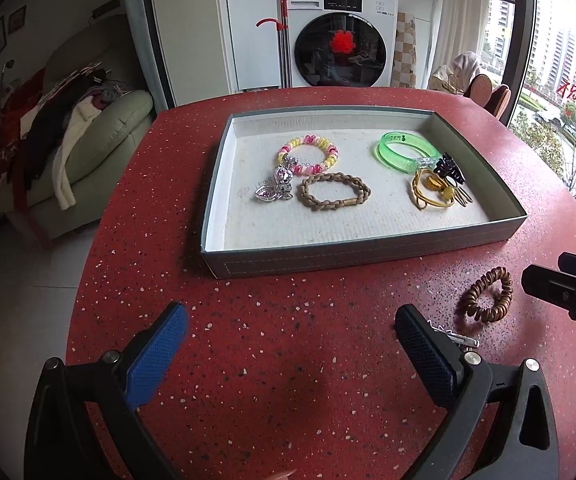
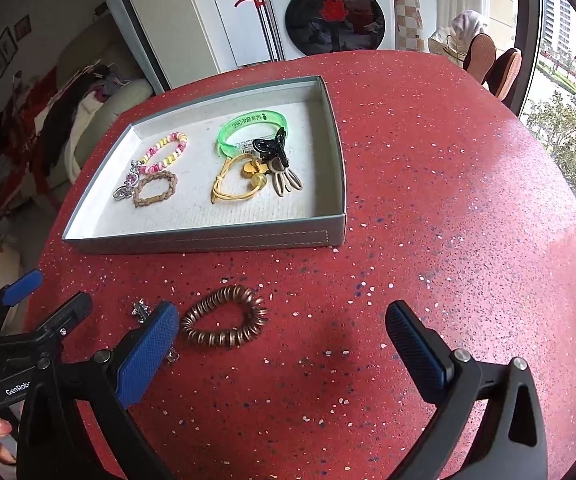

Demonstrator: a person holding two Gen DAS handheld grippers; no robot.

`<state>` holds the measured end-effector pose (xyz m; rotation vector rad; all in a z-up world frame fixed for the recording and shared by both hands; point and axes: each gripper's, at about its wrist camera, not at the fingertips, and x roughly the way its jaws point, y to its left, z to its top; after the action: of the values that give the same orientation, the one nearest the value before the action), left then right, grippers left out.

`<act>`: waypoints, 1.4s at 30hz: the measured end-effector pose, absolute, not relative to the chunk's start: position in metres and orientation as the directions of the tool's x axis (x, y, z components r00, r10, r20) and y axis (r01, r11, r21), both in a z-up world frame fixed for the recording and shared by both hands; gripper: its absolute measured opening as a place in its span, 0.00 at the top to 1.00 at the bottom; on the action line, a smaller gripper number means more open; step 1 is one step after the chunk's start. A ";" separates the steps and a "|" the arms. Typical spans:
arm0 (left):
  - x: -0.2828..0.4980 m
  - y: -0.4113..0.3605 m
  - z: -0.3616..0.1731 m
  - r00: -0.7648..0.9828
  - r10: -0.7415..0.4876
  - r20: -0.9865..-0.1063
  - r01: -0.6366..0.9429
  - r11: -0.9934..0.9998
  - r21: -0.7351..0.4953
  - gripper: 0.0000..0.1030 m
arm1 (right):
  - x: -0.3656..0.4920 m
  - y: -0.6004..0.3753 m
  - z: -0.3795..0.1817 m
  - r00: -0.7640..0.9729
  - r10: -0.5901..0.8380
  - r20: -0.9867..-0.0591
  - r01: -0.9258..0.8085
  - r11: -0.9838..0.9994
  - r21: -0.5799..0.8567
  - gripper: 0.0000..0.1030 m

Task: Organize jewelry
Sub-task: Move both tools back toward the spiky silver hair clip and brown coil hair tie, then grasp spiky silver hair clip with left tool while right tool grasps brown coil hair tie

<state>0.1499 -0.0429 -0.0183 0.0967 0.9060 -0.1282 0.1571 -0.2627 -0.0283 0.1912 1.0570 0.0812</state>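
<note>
Both grippers hung over the red table (image 2: 427, 200) with jaws spread wide and nothing between them. Just ahead of the right gripper (image 2: 282, 328), nearer its left finger, lay the brown coil bracelet (image 2: 224, 322), its long axis running across the jaws. The left gripper (image 1: 291, 328) sat off to the bracelet's left, so the right one looked better placed. A small silver clip (image 2: 140, 311) lay beside the bracelet. Farther back, the grey tray (image 2: 208, 238) held the other pieces.
</note>
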 end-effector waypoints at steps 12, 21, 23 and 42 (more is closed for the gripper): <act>0.137 -0.049 -0.033 0.561 -0.075 -0.824 0.142 0.990 0.007 0.00 | 0.164 -0.245 -0.041 0.471 0.133 -0.872 -0.111 0.990 0.091 0.16; 0.141 -0.049 -0.034 0.541 -0.078 -0.838 0.116 0.993 -0.018 0.00 | 0.166 -0.237 -0.046 0.471 0.161 -0.867 -0.157 0.983 0.097 0.39; 0.142 -0.049 -0.034 0.535 -0.084 -0.841 0.111 0.993 -0.029 0.00 | 0.165 -0.236 -0.045 0.474 0.167 -0.865 -0.168 0.981 0.097 0.47; 0.152 -0.079 -0.037 0.465 -0.199 -0.863 0.115 0.980 -0.164 0.00 | 0.158 -0.255 -0.039 0.518 0.193 -0.833 -0.121 0.981 0.151 0.87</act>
<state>0.1522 -0.0791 -0.0373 -0.0874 1.0703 -0.1929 0.1577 -0.2553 -0.0390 0.0776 1.0088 0.1883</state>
